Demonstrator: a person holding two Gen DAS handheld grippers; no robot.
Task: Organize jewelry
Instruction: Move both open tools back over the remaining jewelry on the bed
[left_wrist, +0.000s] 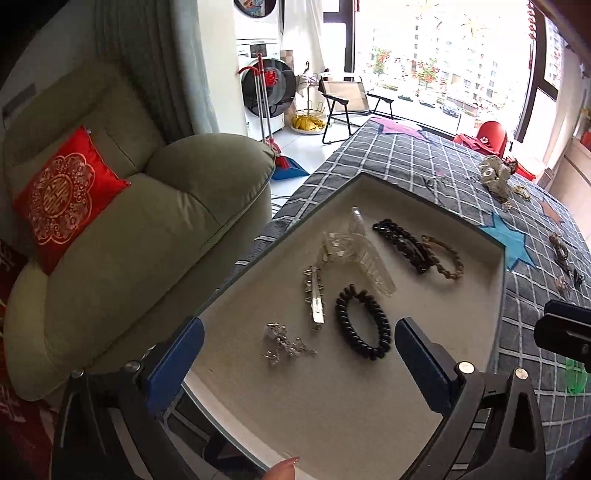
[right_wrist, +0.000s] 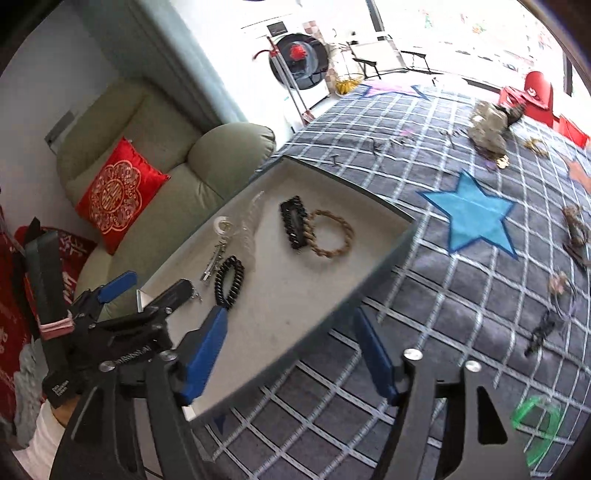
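Six hair accessories (left_wrist: 362, 322) inside tray (left_wrist: 495, 295)

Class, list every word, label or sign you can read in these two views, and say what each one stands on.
Red cushion: gold double-happiness sign "囍".
Washing machine door: red sign, too blurred to read.
Left gripper body: white print, too small and blurred to read.
Window: red characters, not legible.
Tray: no text.
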